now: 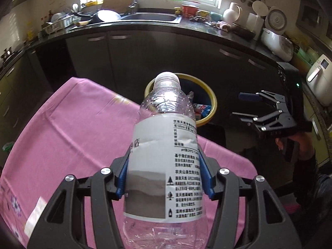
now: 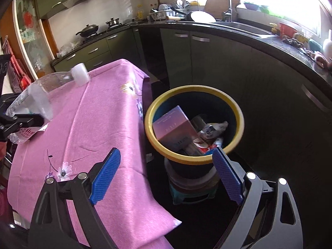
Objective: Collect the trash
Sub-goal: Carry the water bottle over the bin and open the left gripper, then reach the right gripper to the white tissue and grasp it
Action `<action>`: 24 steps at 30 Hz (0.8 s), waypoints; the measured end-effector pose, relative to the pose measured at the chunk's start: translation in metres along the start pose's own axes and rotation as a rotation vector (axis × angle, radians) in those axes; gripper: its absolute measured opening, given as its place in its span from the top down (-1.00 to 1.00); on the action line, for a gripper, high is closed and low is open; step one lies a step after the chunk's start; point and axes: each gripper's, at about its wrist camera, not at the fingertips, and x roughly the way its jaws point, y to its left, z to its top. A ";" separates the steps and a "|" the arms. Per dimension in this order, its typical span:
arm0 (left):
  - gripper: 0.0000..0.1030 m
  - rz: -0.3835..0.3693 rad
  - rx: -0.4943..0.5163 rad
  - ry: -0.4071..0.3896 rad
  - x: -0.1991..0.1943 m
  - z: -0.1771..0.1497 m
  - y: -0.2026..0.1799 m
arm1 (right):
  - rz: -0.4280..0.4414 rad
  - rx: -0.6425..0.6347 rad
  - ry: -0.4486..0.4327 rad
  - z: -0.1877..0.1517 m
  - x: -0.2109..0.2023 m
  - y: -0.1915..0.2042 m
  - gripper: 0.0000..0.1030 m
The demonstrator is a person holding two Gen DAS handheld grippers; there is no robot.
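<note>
Pink tablecloth (image 1: 62, 128) beneath; left hand-held gripper (image 1: 166, 178) clamps bottle (image 1: 166, 157), base cut off; right hand-held gripper (image 2: 166, 178) spread wide.

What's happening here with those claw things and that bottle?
A person is tidying up trash with a handheld gripper in each hand. The left gripper is clamped on an empty plastic water bottle, holding it above the pink tablecloth with its cap pointing toward the yellow-rimmed bin. The bin already holds a pink box and some wrappers. The right gripper is open and empty, hovering near the bin.
</note>
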 end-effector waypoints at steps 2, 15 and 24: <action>-0.04 -0.024 0.034 -0.002 0.029 0.029 -0.013 | -0.009 0.021 -0.007 -0.002 -0.007 -0.014 -0.73; -0.04 -0.001 0.192 0.084 0.172 0.139 -0.058 | -0.018 0.094 0.006 -0.019 -0.012 -0.061 -0.73; -0.21 0.012 0.143 -0.017 0.164 0.143 -0.043 | -0.004 0.095 0.010 -0.023 -0.013 -0.056 -0.73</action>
